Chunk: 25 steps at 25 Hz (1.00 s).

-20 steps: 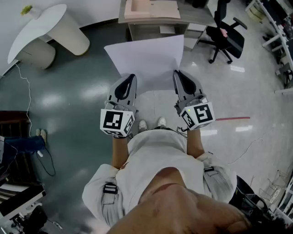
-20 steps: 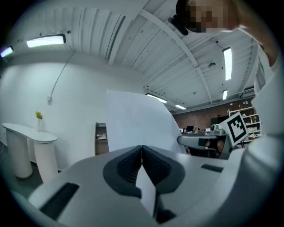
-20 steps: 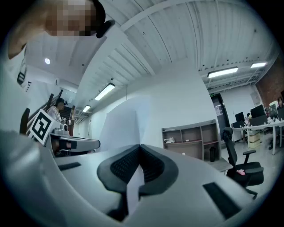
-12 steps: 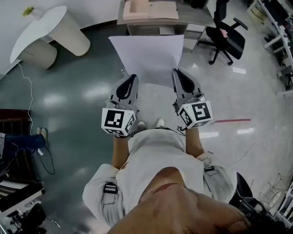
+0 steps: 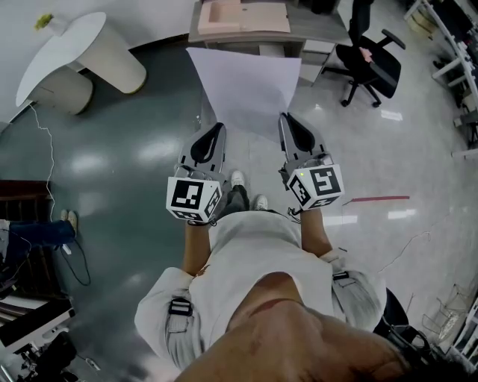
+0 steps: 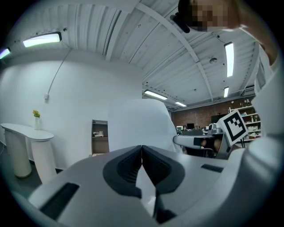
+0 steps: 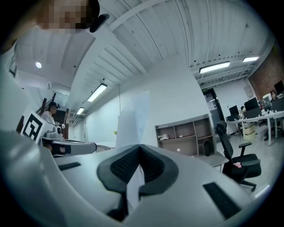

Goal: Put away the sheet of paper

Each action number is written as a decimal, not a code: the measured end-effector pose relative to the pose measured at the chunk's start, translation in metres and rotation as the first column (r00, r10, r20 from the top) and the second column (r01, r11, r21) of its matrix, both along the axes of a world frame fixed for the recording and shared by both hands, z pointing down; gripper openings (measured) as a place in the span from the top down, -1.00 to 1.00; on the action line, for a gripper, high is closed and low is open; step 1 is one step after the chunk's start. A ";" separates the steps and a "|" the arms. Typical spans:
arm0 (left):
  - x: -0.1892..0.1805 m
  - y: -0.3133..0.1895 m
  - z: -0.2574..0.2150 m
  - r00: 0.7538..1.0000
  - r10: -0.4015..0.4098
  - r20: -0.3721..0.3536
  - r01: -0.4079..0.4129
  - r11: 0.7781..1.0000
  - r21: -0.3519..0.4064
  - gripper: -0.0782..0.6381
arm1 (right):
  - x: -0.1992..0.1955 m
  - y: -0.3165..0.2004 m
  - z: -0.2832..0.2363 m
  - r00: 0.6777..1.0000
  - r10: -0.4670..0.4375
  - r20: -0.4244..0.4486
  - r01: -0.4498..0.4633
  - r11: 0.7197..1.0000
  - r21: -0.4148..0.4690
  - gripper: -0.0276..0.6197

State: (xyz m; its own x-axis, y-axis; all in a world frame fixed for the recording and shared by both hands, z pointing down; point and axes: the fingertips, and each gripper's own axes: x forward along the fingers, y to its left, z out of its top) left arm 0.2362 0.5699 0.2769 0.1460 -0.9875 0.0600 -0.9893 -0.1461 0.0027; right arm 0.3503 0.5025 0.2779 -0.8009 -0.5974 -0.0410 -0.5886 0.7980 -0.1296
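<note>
Sheet of paper (image 5: 243,93) sits in the upper centre of the head view, held level above the floor between my two claws. My left gripper (image 5: 216,128) has its jaws pressed together on the near left edge, and my right gripper (image 5: 287,119) pinches the near right edge the same way. A wooden shelf unit (image 5: 246,19) stands past the far edge, with an office chair (image 5: 370,60) at upper right.

The head view looks steeply down, the gripper views level along their jaws; all share the sheet of paper (image 5: 243,89) and the far shelf unit (image 5: 299,30).
</note>
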 end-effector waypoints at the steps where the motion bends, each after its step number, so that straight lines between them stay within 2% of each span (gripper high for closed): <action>1: -0.002 -0.004 0.001 1.000 0.003 -0.002 -0.003 1.000 -0.001 0.72 | -0.003 -0.004 0.001 1.000 0.002 -0.002 -0.002 1.000 -0.003 0.86; 15: -0.076 -0.083 0.008 0.997 0.067 -0.024 -0.067 0.998 0.004 0.72 | -0.071 -0.074 0.009 0.996 0.069 -0.054 -0.070 0.998 -0.009 0.86; 25: -0.126 -0.118 0.009 0.994 0.107 -0.029 -0.106 0.994 0.006 0.72 | -0.119 -0.100 0.012 0.992 0.103 -0.076 -0.104 0.995 -0.011 0.86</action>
State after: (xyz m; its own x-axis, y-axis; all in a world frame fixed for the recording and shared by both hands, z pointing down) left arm 0.1105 0.4519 0.2859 0.2519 -0.9665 0.0495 -0.9676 -0.2507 0.0306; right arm 0.2316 0.4025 0.2894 -0.7354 -0.6771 0.0270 -0.6762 0.7308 -0.0932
